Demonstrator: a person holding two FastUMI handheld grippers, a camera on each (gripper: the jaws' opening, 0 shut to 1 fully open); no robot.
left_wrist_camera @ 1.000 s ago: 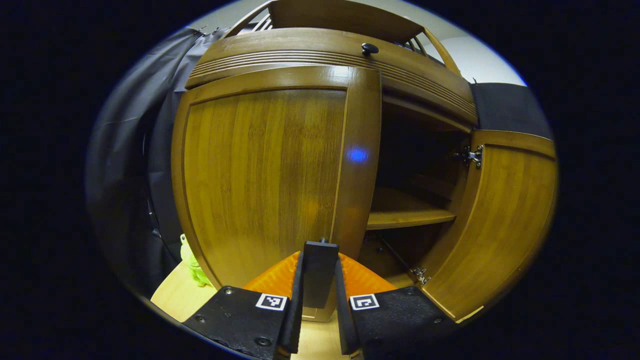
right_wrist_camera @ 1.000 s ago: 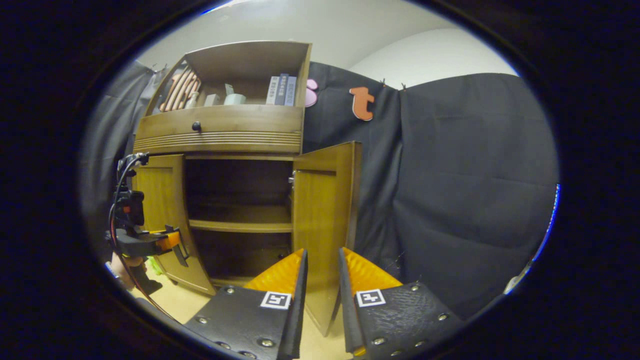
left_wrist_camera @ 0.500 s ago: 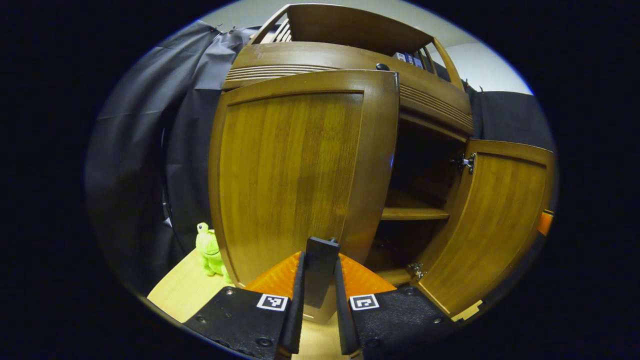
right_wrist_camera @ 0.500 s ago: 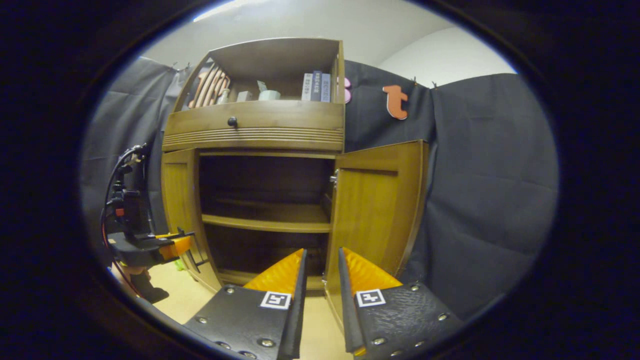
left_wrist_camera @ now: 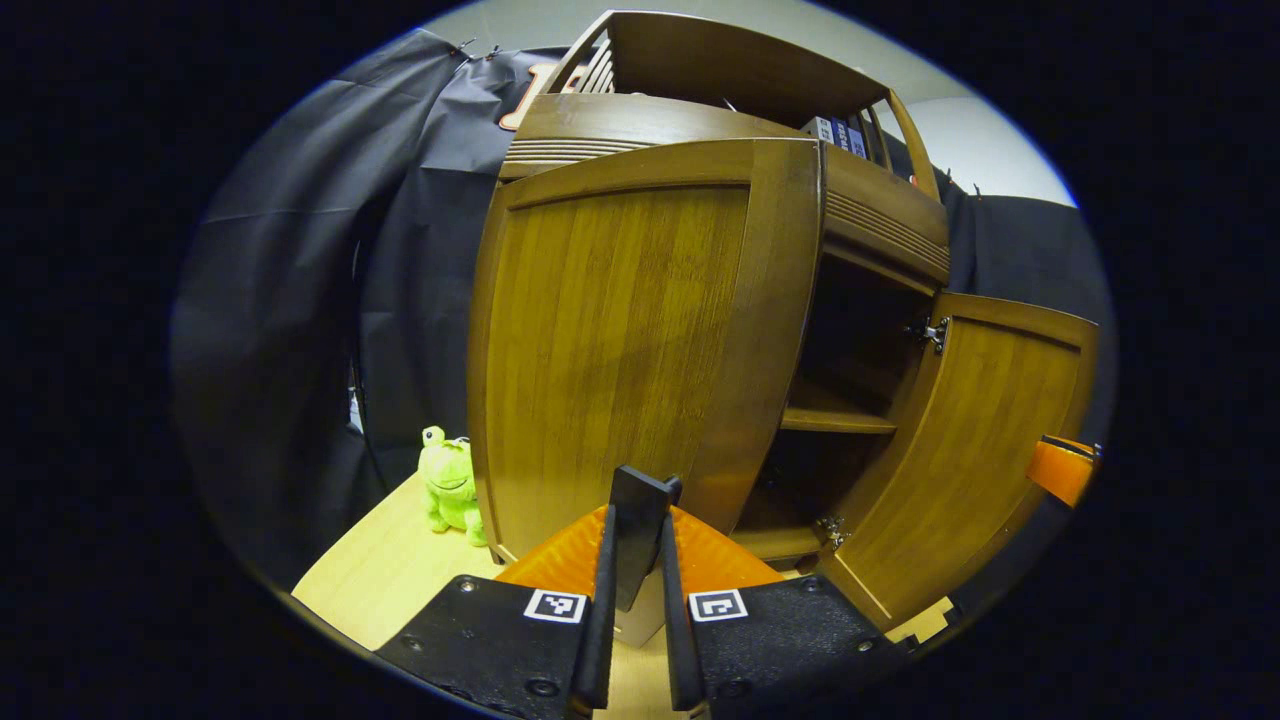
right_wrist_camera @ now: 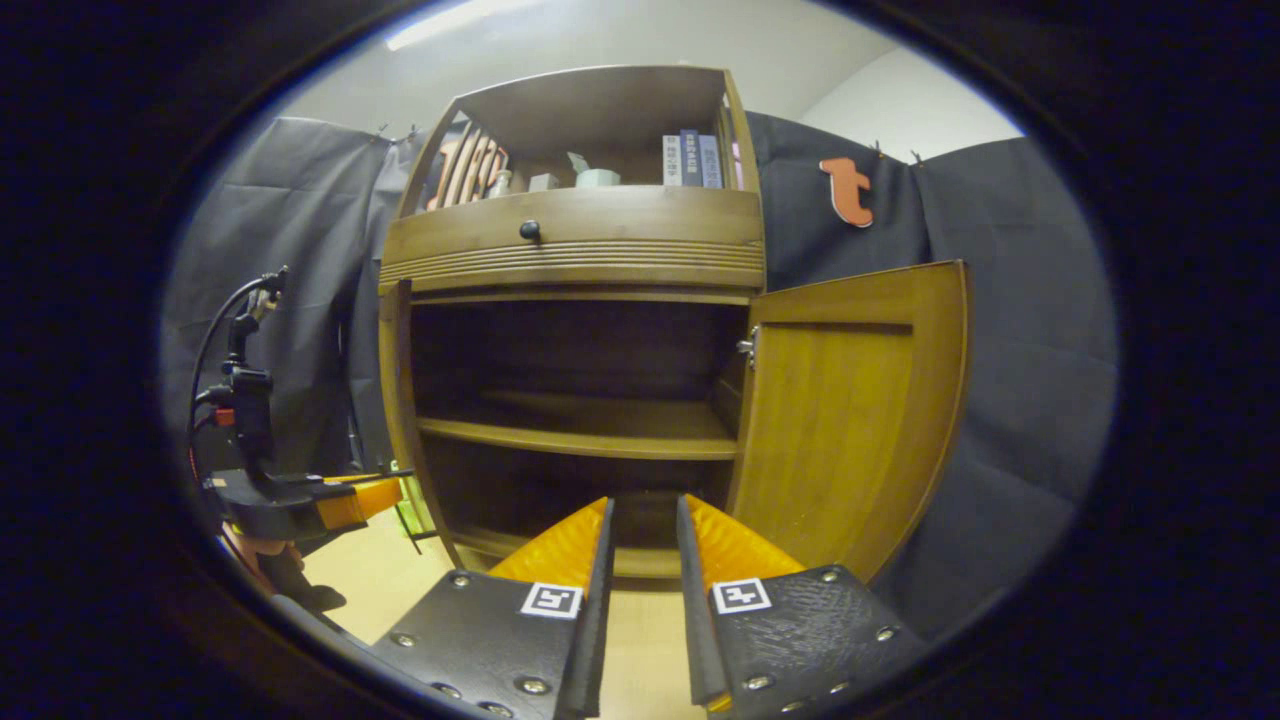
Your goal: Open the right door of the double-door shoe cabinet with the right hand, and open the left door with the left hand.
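Observation:
The wooden shoe cabinet [right_wrist_camera: 575,255] stands with both doors swung out. In the left gripper view the left door [left_wrist_camera: 620,350] faces me, and my left gripper [left_wrist_camera: 640,512] is shut on its dark handle [left_wrist_camera: 638,545]. Beyond it the right door [left_wrist_camera: 980,440] hangs open, with a fingertip of the other gripper [left_wrist_camera: 1062,468] past its edge. In the right gripper view the left door [right_wrist_camera: 395,400] is edge-on and the right door [right_wrist_camera: 850,420] stands wide. My right gripper [right_wrist_camera: 645,505] is narrowly open, holds nothing, and hangs back from the cabinet. The left gripper [right_wrist_camera: 370,495] shows at the left door.
A green plush frog [left_wrist_camera: 447,480] sits on the light wood floor [left_wrist_camera: 380,580] left of the cabinet. Inside is a bare shelf [right_wrist_camera: 580,435]. Above are a drawer with a knob [right_wrist_camera: 529,230] and an open top shelf with books [right_wrist_camera: 690,160]. Black cloth hangs behind.
The left door has swung further outward with my left gripper on its handle. The right gripper's view has turned, so the cabinet now sits at its centre.

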